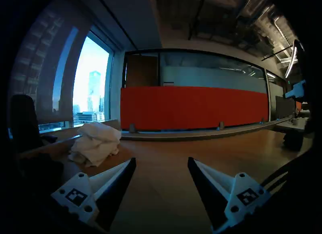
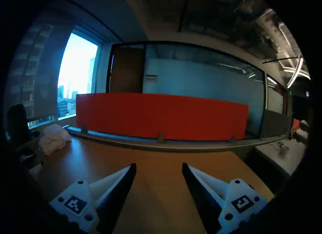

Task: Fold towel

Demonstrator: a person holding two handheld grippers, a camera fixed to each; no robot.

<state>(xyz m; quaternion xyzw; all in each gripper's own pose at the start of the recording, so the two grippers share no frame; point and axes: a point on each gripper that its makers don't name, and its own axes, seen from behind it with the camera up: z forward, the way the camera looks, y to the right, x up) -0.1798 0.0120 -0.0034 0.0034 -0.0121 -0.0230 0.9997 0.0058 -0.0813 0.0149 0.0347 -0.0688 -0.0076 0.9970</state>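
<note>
A crumpled white towel [image 1: 95,143] lies in a heap on the wooden table [image 1: 169,161], to the left of and beyond my left gripper [image 1: 162,160]. That gripper is open, with nothing between its black fingers [image 1: 116,185]. In the right gripper view the same towel [image 2: 52,138] sits far off at the left edge of the table [image 2: 161,177]. My right gripper [image 2: 158,166] hovers low over the bare wood, open and holding nothing.
A red divider panel [image 1: 193,107] stands along the table's far edge, with a glass wall behind it. A dark office chair [image 1: 22,121] is at the left by the window. Another desk [image 2: 281,153] with small items stands to the right.
</note>
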